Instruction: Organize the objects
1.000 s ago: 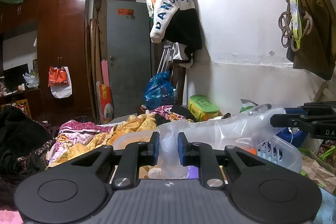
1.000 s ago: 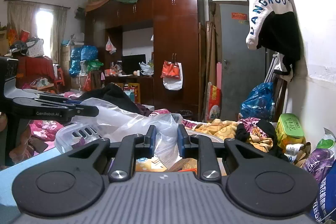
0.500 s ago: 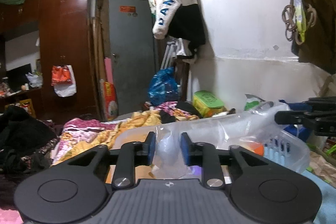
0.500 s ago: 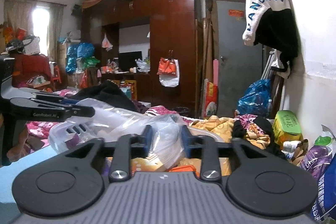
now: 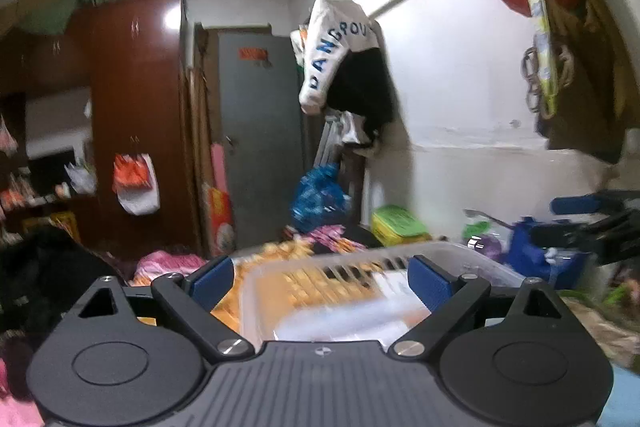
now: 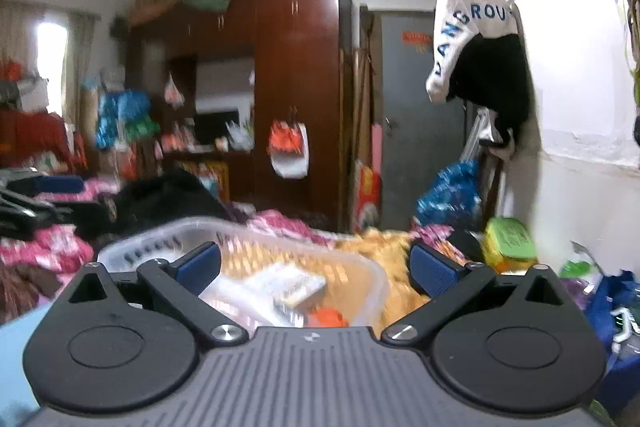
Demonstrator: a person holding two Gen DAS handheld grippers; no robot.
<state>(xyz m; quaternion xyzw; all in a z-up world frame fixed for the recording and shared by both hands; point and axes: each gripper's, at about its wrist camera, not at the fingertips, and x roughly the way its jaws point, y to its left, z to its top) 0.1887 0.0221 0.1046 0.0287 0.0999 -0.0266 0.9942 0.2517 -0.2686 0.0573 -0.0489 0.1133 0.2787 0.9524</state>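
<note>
Translucent white plastic fills the space ahead of both your tools: a slotted laundry-style basket sits just in front of the left gripper, whose blue-padded fingers are spread wide with nothing between them. The basket's rim lies between and just beyond the two pads, not touching either as far as you can see. From your right gripper the same basket appears lower left of centre, and its fingers are likewise spread apart and empty. Inside the basket you can make out a pale printed packet and an orange item, both blurred. Clear plastic lies in the near end of the basket under your left tool; its shape is too smeared to read. Your right tool shows at the right edge of the left view, your left tool at the left edge of the right view. Behind the basket lies a bed with yellow bedding, and a green box rests by the wall.
</note>
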